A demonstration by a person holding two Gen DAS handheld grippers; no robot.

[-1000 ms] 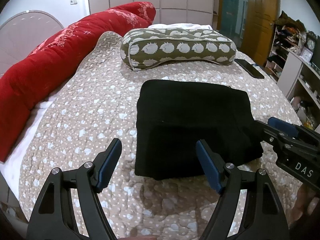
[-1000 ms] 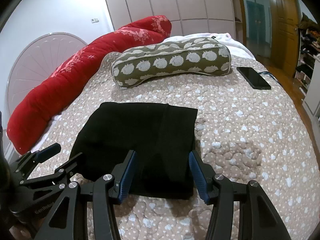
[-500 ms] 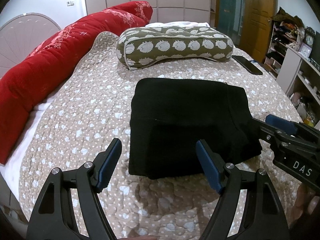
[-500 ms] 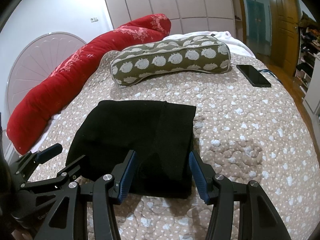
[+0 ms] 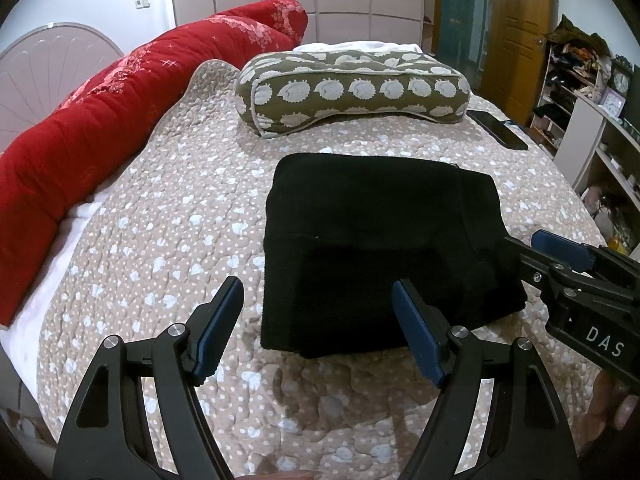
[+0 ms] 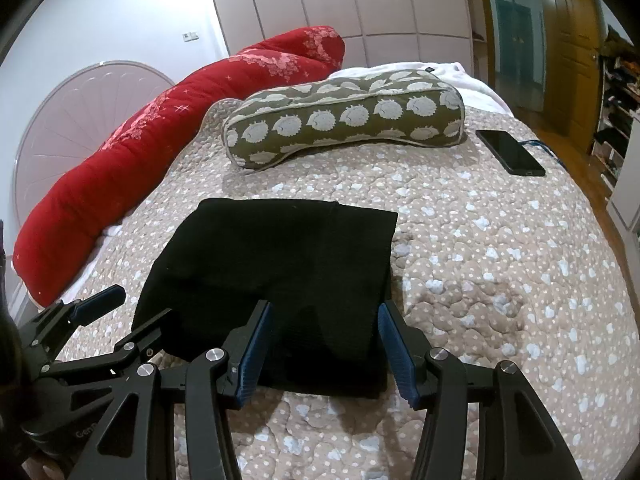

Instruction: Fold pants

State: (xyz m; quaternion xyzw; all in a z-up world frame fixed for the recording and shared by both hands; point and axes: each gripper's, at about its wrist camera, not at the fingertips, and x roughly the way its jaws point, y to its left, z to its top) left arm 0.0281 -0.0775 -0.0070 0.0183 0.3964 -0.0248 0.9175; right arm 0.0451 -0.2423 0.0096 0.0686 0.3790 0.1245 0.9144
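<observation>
We hold our left black gripper with blue pads (image 5: 318, 326) and right black gripper with blue pads (image 6: 324, 338) spread wide, pinching nothing. "DAS" shows only in the left view. The folded black pants (image 5: 380, 248) lie near the dotted beige quilt's (image 5: 168, 216) front edge.

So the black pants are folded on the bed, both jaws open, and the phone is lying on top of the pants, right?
Not the phone. The right wrist view shows it on the quilt beside the green pillow, well clear of the folded pants. The rest holds.
</observation>
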